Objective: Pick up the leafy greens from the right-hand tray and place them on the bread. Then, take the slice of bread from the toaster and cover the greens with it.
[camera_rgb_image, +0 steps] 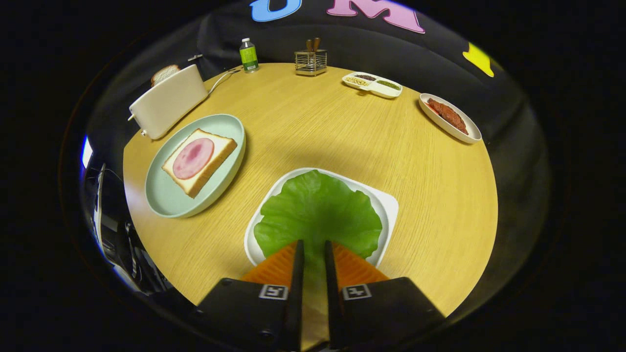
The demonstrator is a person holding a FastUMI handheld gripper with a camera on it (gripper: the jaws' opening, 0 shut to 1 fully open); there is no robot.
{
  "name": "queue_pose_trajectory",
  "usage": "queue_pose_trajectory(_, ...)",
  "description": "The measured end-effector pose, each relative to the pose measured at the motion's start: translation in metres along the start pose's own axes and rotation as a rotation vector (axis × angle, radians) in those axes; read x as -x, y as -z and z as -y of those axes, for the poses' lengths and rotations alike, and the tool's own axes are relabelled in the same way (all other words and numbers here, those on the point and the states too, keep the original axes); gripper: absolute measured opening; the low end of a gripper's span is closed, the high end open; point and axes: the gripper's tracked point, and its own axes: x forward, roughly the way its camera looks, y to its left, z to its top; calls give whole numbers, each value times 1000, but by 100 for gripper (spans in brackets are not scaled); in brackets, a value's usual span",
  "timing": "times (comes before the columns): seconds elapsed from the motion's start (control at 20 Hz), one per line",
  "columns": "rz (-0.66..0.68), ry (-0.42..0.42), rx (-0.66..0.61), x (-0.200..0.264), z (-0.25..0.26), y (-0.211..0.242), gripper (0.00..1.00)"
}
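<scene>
While the gripper (314, 247) hangs with fingers narrowly parted, the leafy greens (318, 215) lie beneath their tips.

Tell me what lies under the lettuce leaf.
A white tray lies under the lettuce leaf; the leaf covers most of its inside. The gripper holds its fingers narrowly apart over the leaf's near edge.

The one camera rides on the gripper (313, 247) and looks forward and down along its two fingers, close above the white tray (387, 204) just ahead of them, with the round wooden table (342, 132) spreading beyond.
</scene>
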Motion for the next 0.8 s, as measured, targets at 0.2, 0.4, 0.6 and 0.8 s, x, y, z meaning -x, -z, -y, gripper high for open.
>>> queue_pose_trajectory(0.2, 38, -2, -11, 9, 4, -7, 6)
queue_pose_trajectory(0.4, 110, -2, -8, 32, 7, -22, 6)
queue_pose_trajectory(0.6, 176, -21, -22, 56, 1, -45, 6)
queue_pose_trajectory(0.8, 234, -66, -8, 76, -20, -79, 6)
